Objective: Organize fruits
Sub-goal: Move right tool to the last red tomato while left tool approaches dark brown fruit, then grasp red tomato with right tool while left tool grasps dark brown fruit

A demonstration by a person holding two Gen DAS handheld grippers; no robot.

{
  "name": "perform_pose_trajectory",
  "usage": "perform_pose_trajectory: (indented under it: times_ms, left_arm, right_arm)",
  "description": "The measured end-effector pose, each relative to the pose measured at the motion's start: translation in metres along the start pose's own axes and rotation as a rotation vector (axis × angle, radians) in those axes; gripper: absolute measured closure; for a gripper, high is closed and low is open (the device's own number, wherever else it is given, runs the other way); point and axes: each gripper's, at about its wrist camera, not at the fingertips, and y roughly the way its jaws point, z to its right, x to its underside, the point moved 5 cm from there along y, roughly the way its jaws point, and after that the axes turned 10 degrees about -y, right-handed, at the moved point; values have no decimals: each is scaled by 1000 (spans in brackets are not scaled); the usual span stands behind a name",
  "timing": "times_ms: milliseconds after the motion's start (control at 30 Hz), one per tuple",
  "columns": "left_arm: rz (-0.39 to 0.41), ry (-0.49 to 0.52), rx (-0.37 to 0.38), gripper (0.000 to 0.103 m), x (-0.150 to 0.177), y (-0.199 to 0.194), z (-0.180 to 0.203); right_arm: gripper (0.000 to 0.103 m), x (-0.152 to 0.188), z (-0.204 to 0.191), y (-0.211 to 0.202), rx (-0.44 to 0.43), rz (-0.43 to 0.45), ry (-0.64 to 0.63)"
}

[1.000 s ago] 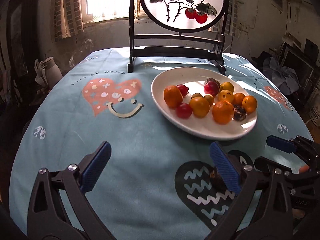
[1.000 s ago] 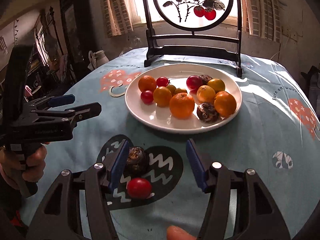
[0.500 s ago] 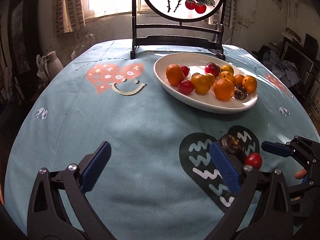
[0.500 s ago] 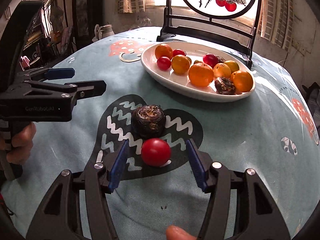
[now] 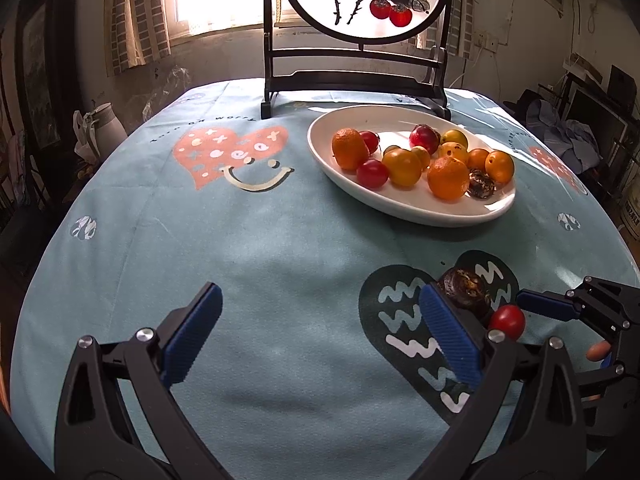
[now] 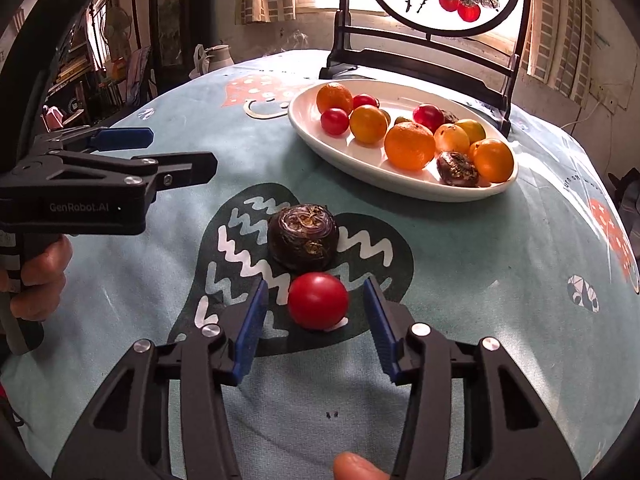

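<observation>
A round table under a pale blue tablecloth (image 5: 280, 248) fills the room's middle, printed with a dark heart (image 6: 380, 264) near the front edge. Beyond that heart, toward the window, a black-framed round painted screen (image 5: 360, 0) stands on the cloth, and just before it lies a white oval plate (image 6: 360, 160) heaped with oranges, yellow fruits and small red tomatoes. The left gripper (image 5: 316, 336) hangs low to the left of the dark heart, jaws spread wide with only cloth between them. The right gripper (image 6: 314, 312) sits over the heart's near side, jaws apart on either side of a red cherry tomato (image 6: 318, 300), neither pad touching it as far as I can see. A dark wrinkled fruit (image 6: 303, 238) rests on the heart just behind the tomato, on the plate's side, the two nearly touching. Another dark wrinkled fruit (image 6: 457, 169) lies on the plate's near edge.
</observation>
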Motion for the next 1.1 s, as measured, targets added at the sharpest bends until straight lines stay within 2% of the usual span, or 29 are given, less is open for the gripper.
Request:
perform_pose_trajectory:
  times_ms: [300, 467, 600, 700, 867, 967, 1100]
  left_arm:
    - [2, -6, 1, 2, 0, -1, -1]
    - [3, -6, 1, 2, 0, -1, -1]
    - [5, -5, 2, 2, 0, -1, 0]
    - [13, 9, 6, 2, 2, -2, 3]
    - [36, 120, 58, 2, 11, -8, 25]
    - [22, 190, 127, 4, 20, -10, 44]
    - [-13, 261, 178, 17, 29, -5, 67]
  right_arm:
    - [59, 2, -1, 3, -6, -13, 1]
    - [70, 4, -1, 5, -6, -30, -1]
    - [70, 3, 6, 3, -37, -24, 44]
    - [70, 2, 9, -4, -25, -6, 52]
    - [71, 1, 25, -22, 24, 31, 90]
    - [71, 4, 45, -35, 46, 60, 162]
    - [71, 10, 64, -44, 55, 73, 241]
